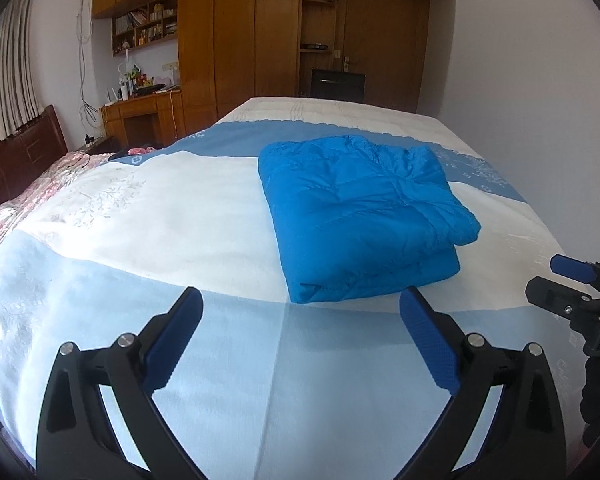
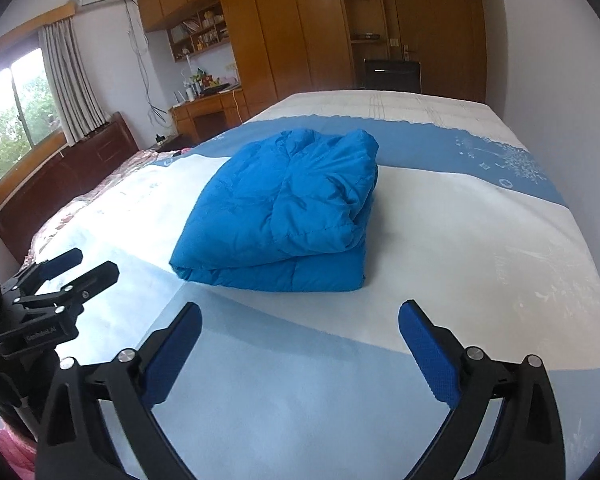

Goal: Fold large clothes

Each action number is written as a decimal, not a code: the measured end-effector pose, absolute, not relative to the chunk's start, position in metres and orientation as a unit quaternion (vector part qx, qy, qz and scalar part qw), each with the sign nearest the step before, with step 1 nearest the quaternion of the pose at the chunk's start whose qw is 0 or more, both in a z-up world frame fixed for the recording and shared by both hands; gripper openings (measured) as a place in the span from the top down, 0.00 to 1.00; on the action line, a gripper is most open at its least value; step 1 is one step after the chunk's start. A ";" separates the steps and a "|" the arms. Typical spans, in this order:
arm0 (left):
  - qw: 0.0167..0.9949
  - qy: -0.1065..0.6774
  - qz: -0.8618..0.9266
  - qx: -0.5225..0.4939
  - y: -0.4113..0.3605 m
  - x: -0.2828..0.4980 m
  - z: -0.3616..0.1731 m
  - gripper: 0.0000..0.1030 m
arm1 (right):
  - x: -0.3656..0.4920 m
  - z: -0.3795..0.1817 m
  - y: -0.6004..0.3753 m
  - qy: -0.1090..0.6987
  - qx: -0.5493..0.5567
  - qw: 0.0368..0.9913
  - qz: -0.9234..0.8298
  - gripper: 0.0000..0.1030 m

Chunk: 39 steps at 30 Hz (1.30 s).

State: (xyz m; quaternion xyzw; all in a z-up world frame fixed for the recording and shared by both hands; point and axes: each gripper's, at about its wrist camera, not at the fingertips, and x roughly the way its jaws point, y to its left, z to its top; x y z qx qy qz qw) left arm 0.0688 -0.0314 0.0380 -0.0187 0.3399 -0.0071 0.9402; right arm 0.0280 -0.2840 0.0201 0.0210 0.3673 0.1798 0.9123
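Empty claws (image 1: 300,300) (both wide), folded jacket (image 1: 360,216)

Walls: white (image 2: 560,60)
Window: at 9 o'clock, bright, with curtains (image 2: 70,80)
Closets: brown wood (image 2: 284,32), at 12 o'clock
Bed: blue and white cover (image 2: 460,216)

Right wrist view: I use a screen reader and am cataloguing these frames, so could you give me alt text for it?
A folded blue padded jacket lies on a bed with a blue-and-white cover. The right gripper is open and empty just short of it. The left gripper, also open, shows at the left edge, with wooden wardrobes behind.
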 end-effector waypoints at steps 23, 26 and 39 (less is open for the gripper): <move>0.945 0.326 0.002 -0.007 -0.024 0.040 0.044 0.05 | 0.011 0.021 -0.279 0.364 0.015 0.914 0.179 0.04; 0.945 0.326 0.000 -0.006 -0.025 0.040 0.044 0.05 | 0.011 0.021 -0.278 0.363 0.013 0.913 0.183 0.04; 0.945 0.326 -0.007 0.002 -0.026 0.037 0.044 0.05 | 0.013 0.021 -0.277 0.363 0.012 0.913 0.188 0.04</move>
